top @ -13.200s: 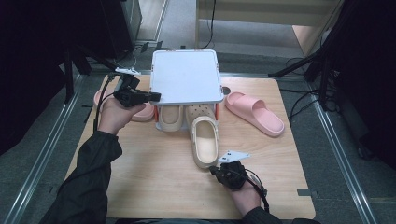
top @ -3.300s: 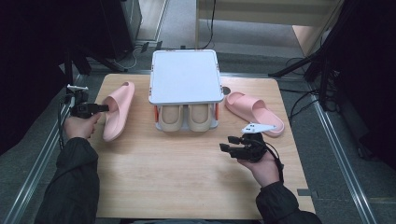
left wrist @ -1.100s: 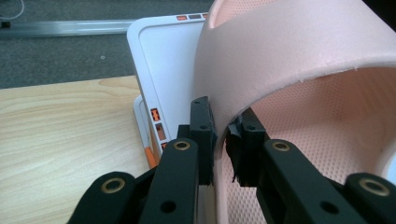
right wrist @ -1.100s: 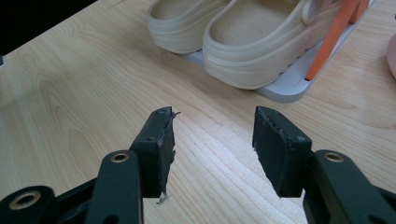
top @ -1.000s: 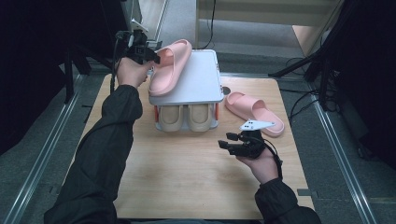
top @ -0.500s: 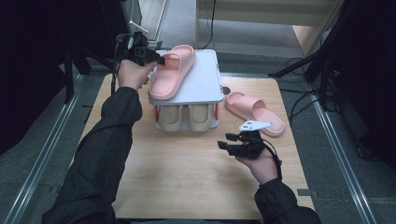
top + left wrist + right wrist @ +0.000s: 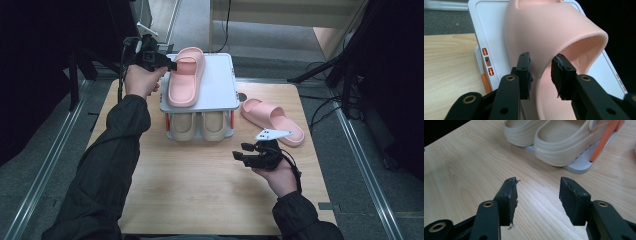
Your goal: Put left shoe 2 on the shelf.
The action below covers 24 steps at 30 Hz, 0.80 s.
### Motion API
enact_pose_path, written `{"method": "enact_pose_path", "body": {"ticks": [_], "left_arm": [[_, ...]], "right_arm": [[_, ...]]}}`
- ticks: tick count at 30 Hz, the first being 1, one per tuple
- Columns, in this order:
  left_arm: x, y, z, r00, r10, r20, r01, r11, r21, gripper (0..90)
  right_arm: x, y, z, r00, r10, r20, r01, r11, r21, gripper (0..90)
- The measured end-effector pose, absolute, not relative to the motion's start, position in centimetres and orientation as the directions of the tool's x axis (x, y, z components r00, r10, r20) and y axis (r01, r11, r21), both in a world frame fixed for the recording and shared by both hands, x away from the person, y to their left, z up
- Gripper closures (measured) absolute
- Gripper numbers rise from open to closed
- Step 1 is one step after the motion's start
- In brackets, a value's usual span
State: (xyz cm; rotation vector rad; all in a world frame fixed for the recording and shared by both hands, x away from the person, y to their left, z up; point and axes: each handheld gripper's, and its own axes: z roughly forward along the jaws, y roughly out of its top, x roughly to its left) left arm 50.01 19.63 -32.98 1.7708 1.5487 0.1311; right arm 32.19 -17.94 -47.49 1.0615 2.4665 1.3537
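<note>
A pink slipper (image 7: pixel 184 76) lies lengthwise on the white top of a small shoe rack (image 7: pixel 220 80) at the far side of the wooden table (image 7: pixel 200 185), its toe pointing toward the person. The left gripper (image 7: pixel 172 64) sits at the far left corner of the rack, right at the slipper's strap. In the left gripper view the edge of the strap (image 7: pixel 541 62) stands between the two black jaws; they have just been opening, and there is now a narrow gap on each side, so the pads no longer press on it and the slipper rests on the rack top by its own weight. Under the top, two beige clogs (image 7: pixel 200 125) sit side by side on the lower shelf. A second pink slipper (image 7: pixel 272 120) lies on the table just to the right of the rack. The right gripper (image 7: pixel 240 156) hovers low over bare wood in front of the rack, near that second slipper, with its jaws spread apart and nothing between them.
</note>
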Motion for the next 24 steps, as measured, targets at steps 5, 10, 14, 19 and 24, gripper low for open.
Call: {"method": "enact_pose_path", "body": {"ticks": [5,10,14,19,24], "left_arm": [[49.81,19.69,-32.94,0.267,0.884,-0.384,0.793,0.025,0.609,67.8],[49.7,19.61,-32.96,0.285,0.89,-0.354,0.788,-0.008,0.615,71.5],[49.6,19.6,-32.98,0.286,0.887,-0.363,0.787,-0.001,0.617,71.1],[49.63,19.57,-32.99,0.292,0.884,-0.365,0.777,0.003,0.629,67.4],[49.68,19.42,-33.2,0.287,0.889,-0.357,0.778,0.001,0.628,69.0]], "right_arm": [[32.19,-17.97,-47.47,-0.742,0.637,0.208,0.516,0.345,0.784,49.4],[32.21,-17.95,-47.49,-0.742,0.638,0.207,0.516,0.347,0.783,49.3],[32.21,-17.91,-47.51,-0.742,0.638,0.206,0.517,0.349,0.782,49.3],[32.21,-17.9,-47.5,-0.742,0.638,0.206,0.518,0.35,0.781,49.4],[32.21,-17.9,-47.5,-0.742,0.637,0.207,0.517,0.349,0.781,49.4]]}}
